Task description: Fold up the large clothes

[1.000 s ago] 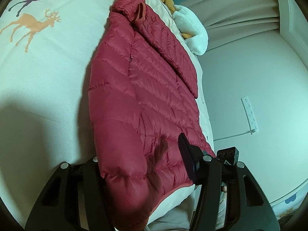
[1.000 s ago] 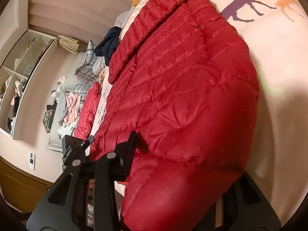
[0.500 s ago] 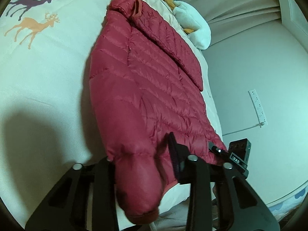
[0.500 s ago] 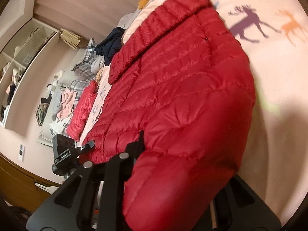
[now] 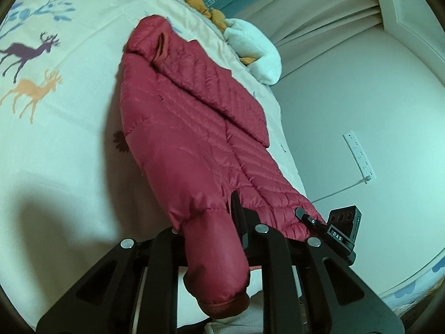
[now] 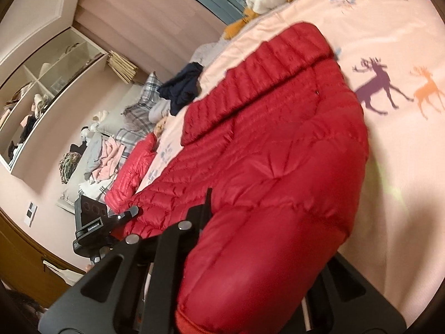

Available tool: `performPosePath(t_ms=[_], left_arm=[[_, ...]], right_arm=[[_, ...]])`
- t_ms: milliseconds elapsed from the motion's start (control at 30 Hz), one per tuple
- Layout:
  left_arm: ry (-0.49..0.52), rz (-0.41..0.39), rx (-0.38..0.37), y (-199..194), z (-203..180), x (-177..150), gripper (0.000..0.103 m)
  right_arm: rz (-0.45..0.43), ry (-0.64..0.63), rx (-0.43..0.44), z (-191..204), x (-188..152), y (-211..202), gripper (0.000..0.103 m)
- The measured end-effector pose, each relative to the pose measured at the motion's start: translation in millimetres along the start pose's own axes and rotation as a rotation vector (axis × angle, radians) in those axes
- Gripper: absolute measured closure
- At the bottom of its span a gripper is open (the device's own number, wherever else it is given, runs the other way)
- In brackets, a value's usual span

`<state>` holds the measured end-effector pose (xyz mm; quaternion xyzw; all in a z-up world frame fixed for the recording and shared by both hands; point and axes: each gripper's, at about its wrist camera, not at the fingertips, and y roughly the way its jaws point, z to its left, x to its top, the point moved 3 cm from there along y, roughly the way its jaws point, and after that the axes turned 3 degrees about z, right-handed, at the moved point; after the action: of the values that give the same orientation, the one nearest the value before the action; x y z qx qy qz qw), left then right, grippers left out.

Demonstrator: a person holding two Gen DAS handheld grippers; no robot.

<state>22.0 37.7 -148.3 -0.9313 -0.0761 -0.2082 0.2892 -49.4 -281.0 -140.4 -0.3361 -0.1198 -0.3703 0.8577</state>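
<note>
A red quilted puffer jacket (image 5: 194, 128) lies lengthwise on the deer-print bed sheet (image 5: 55, 153), collar at the far end. Its near hem is bunched and raised off the sheet. My left gripper (image 5: 207, 222) has its jaws closing, pads pressed on one hem corner. In the right wrist view the same jacket (image 6: 278, 139) fills the middle. My right gripper (image 6: 267, 239) is closing too, with the other hem corner pinched between its fingers; its far finger is mostly hidden under the fabric. Each view shows the other gripper beside the hem.
A white and orange plush toy (image 5: 250, 47) sits at the head of the bed. A dark blue garment (image 6: 183, 86) and a second red jacket (image 6: 133, 167) lie at the bed's far side, and a clothes pile (image 6: 103, 161) is beyond them. The wall carries a power strip (image 5: 358, 153).
Both grippers have narrowed from wide apart to pinching the hem corners. Both have risen, lifting the near hem off the sheet. More of the bed's far end shows.
</note>
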Motion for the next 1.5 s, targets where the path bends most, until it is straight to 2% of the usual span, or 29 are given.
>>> performPosePath(t_ms=[833, 1500], left_arm=[[0.147, -0.028, 0.073, -10, -33, 17, 0.087], [0.189, -0.05, 0.059, -18, -39, 25, 0.087]], right_arm=[[-0.068, -0.042, 0.099, 16, 14, -28, 0.091], [-0.106, -0.067, 0.155, 26, 18, -45, 0.091]])
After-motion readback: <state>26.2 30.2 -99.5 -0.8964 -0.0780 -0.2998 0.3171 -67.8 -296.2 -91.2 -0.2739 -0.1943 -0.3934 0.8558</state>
